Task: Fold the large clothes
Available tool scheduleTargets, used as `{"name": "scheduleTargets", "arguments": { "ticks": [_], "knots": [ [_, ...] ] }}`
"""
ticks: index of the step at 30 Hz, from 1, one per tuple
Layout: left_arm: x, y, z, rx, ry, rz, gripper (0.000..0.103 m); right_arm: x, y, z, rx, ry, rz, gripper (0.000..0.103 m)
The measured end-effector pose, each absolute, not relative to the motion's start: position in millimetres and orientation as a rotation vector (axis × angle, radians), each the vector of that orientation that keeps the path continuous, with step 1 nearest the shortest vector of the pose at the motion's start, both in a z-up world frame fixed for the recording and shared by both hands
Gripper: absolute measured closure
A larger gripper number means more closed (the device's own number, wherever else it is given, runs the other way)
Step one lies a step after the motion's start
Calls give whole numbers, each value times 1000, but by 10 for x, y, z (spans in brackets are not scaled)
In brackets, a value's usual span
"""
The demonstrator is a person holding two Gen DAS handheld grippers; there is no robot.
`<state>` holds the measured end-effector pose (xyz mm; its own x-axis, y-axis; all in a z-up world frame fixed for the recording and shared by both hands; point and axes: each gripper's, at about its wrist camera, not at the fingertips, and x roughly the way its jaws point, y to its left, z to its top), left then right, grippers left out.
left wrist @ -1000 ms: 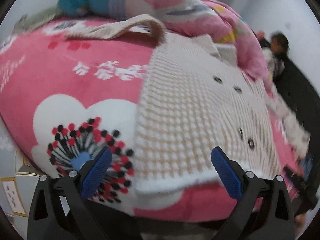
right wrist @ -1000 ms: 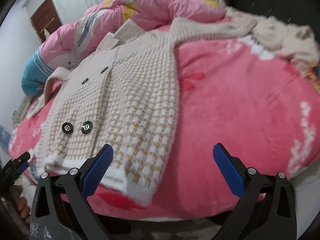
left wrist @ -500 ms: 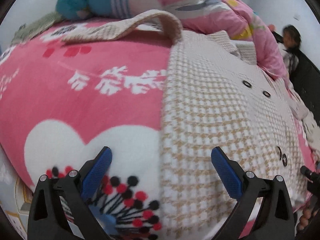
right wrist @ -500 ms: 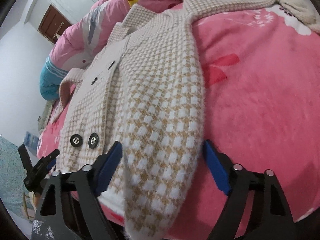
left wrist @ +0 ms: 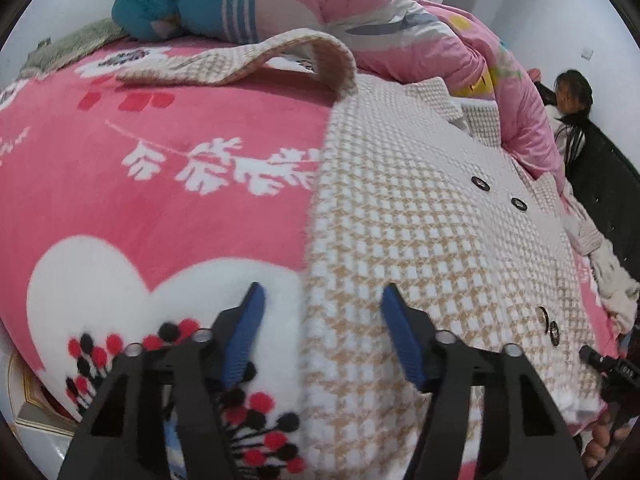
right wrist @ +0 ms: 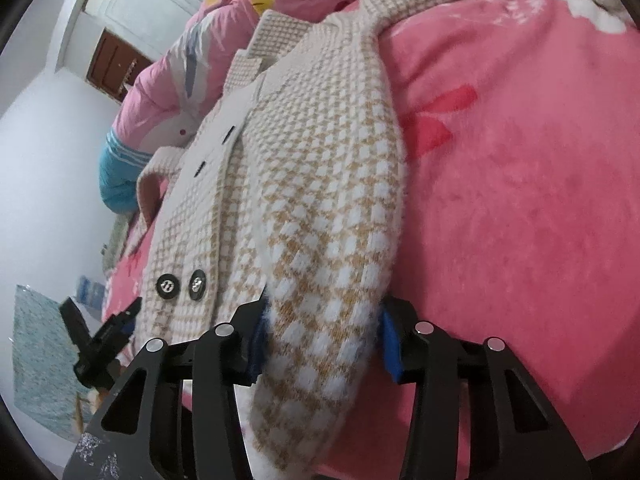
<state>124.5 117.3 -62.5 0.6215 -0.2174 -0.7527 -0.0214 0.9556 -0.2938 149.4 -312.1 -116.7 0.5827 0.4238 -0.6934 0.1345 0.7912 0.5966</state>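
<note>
Right now: both grippers are down at the near hem of the coat, one at each lower corner.
Coat: the checked beige-and-white knit coat (left wrist: 420, 216) lies face up and buttoned on the pink blanket (left wrist: 160, 184), collar toward the heaped pink quilt (left wrist: 400, 28), one sleeve (left wrist: 256, 60) curling across the blanket.
Left gripper: the left gripper (left wrist: 320, 336) straddles the coat's side edge, jaws just closing in; one pad sits over the blanket's white heart, the other over the knit, and daylight shows on both sides, so nothing is pinched yet.
Right gripper: the right gripper (right wrist: 324, 340) has its jaws just closing too, and the fluffy hem corner bulges between the blue pads (right wrist: 390, 344), which look to be squeezing it.
Step in hand: I'd call it taking hold of both bottom corners, folding not yet begun.
Risk, left side: that pad over the blanket could nip plush along with knit, and the blanket would lift with the coat.
Risk, right side: the grip looks bunched on thick pile; a quick pull could slip it free.
Risk, fold: uneven holds would skew the hem, and the loose sleeve could drag.
</note>
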Motion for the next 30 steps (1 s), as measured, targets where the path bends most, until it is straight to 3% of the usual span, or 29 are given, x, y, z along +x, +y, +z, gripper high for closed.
{"name": "scheduleTargets", "arguments": {
  "ticks": [4, 7, 11, 15, 16, 17, 19, 25, 30],
  "knots": [
    [1122, 1212, -652, -336, 908, -183, 59, 1299, -3084, -1172, 680, 980, 232, 68],
    [1084, 1191, -697, -329, 916, -184, 59, 1273, -3154, -1206, 718, 977, 227, 81],
    [1216, 1156, -722, -317, 961, -146, 58, 1343, -3282, -1301, 833, 949, 229, 86],
    [1245, 1104, -727, -295, 959, -106, 60, 1338, -3205, -1291, 772, 953, 219, 89],
    [1222, 1047, -688, -252, 951, -87, 67, 1326, -3184, -1253, 755, 954, 219, 92],
    [1202, 996, -650, -213, 945, -80, 82, 1299, -3174, -1143, 723, 944, 219, 95],
    [1121, 848, -502, -89, 911, -58, 94, 1282, -3145, -922, 666, 896, 225, 96],
    [800, 763, 173, -1, 764, -101, 96, 1192, -3142, -279, 546, 795, 248, 98],
    [411, 786, 463, 28, 767, -164, 96, 874, -3218, -55, 496, 791, 260, 98]
  ]
}}
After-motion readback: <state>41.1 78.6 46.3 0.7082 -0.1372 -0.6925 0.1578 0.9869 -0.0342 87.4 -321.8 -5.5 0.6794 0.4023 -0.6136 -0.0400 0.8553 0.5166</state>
